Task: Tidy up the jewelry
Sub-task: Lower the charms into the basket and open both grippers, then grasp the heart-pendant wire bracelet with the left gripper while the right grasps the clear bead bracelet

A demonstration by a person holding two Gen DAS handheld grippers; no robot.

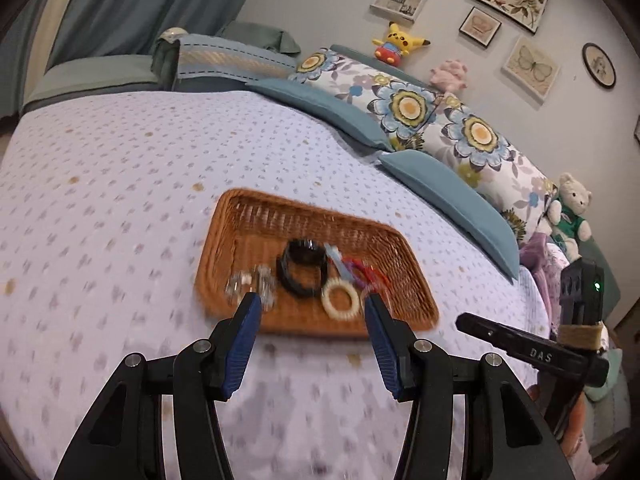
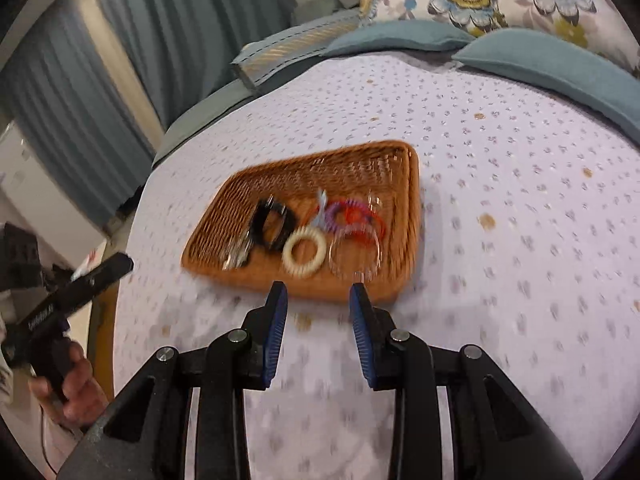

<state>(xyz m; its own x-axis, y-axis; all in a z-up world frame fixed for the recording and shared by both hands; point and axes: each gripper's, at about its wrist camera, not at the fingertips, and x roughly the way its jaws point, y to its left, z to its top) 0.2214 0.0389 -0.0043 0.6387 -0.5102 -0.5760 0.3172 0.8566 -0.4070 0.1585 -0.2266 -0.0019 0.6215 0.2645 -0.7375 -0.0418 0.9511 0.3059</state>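
Observation:
A brown wicker tray (image 1: 248,216) (image 2: 248,184) lies on the bed and holds the jewelry. Inside it are a black bangle (image 1: 302,270) (image 2: 274,226), a cream ring (image 1: 341,301) (image 2: 305,252), red and purple coils (image 1: 370,276) (image 2: 356,216), a clear ring (image 2: 354,256) and a silvery piece (image 1: 250,284) (image 2: 238,254). My left gripper (image 1: 312,308) hovers just short of the tray's near rim, jaws apart, nothing between them. My right gripper (image 2: 318,290) also hangs open and empty before the near rim. Both views are blurred by motion.
The bedspread (image 1: 120,184) is pale lilac with small dots. Teal and floral pillows (image 1: 436,120) line the headboard side, with plush toys (image 1: 400,44) behind. The other gripper's body (image 1: 532,352) shows at the right; a hand (image 2: 76,392) holds one (image 2: 68,300) at the left. Curtains (image 2: 80,100) hang beyond the bed.

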